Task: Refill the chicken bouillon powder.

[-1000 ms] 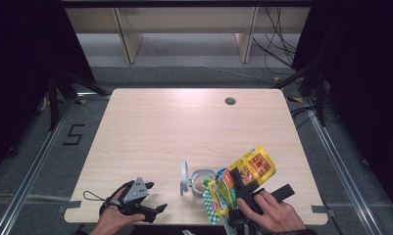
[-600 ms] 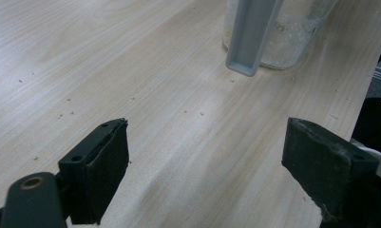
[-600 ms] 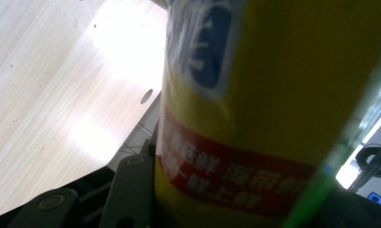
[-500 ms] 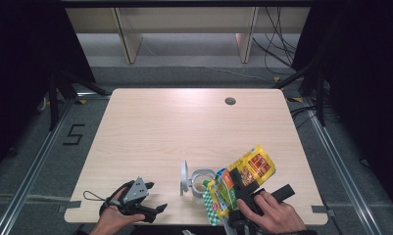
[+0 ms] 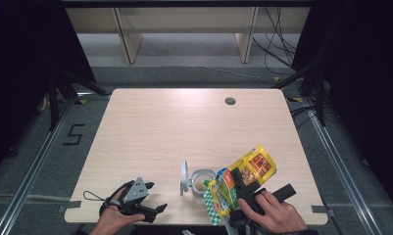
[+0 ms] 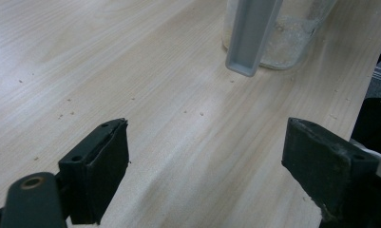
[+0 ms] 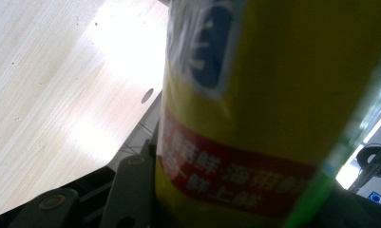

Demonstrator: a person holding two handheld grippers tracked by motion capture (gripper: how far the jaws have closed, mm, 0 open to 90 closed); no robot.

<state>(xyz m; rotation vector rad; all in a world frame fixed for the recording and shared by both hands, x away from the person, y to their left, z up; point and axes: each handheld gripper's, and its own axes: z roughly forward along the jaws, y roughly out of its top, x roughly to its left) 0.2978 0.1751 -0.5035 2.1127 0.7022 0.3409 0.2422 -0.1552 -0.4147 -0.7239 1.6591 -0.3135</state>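
A yellow snack bag point(image 5: 249, 169) with green and red print is held tilted near the table's front right edge, and my right gripper point(image 5: 240, 185) is shut on it. In the right gripper view the bag point(image 7: 254, 95) stands right against the camera between the jaws. Just left of the bag sits a small clear jar point(image 5: 201, 181) with pale grains in it, its grey lid point(image 5: 184, 177) flipped up. My left gripper point(image 5: 154, 210) rests open at the front left with nothing between its jaws. The left gripper view has the jar point(image 6: 292, 40) and lid point(image 6: 252, 35) beyond the left gripper point(image 6: 204, 166).
The wooden table point(image 5: 184, 127) has a round cable hole point(image 5: 230, 101) at the back right. A green checkered piece point(image 5: 212, 208) hangs by the bag's lower end. Shelving point(image 5: 184, 29) stands behind the table, and cables point(image 5: 277, 49) lie on the floor.
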